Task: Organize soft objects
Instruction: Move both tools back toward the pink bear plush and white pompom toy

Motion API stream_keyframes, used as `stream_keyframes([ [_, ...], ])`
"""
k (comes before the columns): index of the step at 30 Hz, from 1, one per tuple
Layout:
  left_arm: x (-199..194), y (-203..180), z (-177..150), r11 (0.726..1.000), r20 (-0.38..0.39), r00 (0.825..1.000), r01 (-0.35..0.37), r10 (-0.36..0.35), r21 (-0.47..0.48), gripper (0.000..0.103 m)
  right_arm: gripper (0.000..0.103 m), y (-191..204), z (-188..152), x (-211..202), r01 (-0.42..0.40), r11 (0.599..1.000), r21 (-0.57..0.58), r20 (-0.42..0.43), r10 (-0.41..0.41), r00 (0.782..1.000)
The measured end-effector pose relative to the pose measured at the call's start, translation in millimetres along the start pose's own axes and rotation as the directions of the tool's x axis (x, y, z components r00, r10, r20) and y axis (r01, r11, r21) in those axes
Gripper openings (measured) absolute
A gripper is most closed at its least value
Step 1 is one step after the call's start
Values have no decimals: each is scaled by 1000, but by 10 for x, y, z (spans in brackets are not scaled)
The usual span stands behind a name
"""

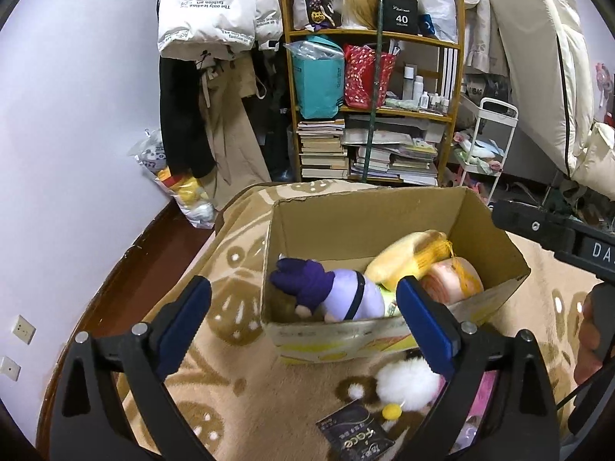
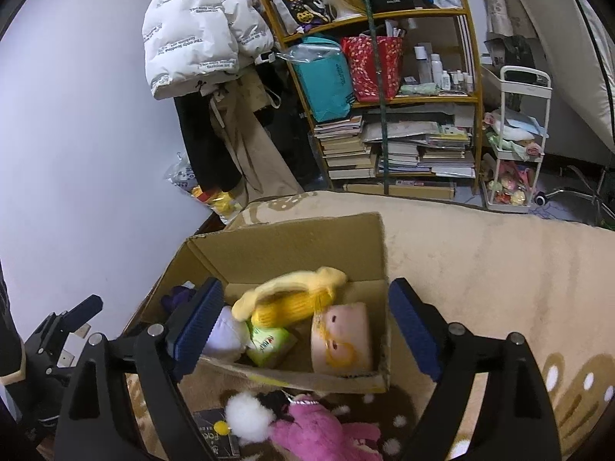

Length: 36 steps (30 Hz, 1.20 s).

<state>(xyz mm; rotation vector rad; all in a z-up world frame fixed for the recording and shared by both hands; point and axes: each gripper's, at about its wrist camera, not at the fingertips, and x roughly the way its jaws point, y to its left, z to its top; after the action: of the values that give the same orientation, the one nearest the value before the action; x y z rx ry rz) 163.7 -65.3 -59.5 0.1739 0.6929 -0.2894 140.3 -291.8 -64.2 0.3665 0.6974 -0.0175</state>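
An open cardboard box (image 1: 369, 219) (image 2: 288, 246) stands on a beige patterned blanket (image 1: 238, 392). Inside lie a purple plush doll (image 1: 346, 296) (image 2: 226, 330), a yellow plush (image 1: 407, 257) (image 2: 292, 296), a pink doll-face cushion (image 1: 453, 280) (image 2: 342, 338) and a green packet (image 2: 269, 342). In front of the box lie a white pompom (image 1: 407, 384) (image 2: 248, 417), a pink plush (image 2: 319, 430) and a black packet (image 1: 353, 434). My left gripper (image 1: 307, 319) hangs open above the box's near wall. My right gripper (image 2: 307, 326) is open over the box, holding nothing.
A wooden shelf (image 1: 369, 146) with books and bags stands beyond the blanket, with a white trolley (image 1: 488, 146) to its right. Coats (image 1: 207, 19) hang at the left, above a plastic bag of toys (image 1: 184, 188) on the floor. A mattress (image 1: 546, 57) leans at the right.
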Motion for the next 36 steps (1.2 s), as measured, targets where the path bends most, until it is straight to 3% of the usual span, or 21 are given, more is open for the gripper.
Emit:
stream_keyframes([
  [6, -100, 26, -84, 1000, -29, 1000, -2, 1, -6, 96, 100, -66, -84, -140, 17, 999, 31, -7, -17, 1000],
  [24, -398, -123, -324, 999, -104, 994, 18, -14, 41, 96, 100, -4, -455, -474, 71, 997, -13, -66, -72, 995],
  [36, -331, -218, -435, 997, -167, 986, 23, -11, 69, 96, 100, -56, -686, -426, 98, 995, 31, -111, -94, 989],
])
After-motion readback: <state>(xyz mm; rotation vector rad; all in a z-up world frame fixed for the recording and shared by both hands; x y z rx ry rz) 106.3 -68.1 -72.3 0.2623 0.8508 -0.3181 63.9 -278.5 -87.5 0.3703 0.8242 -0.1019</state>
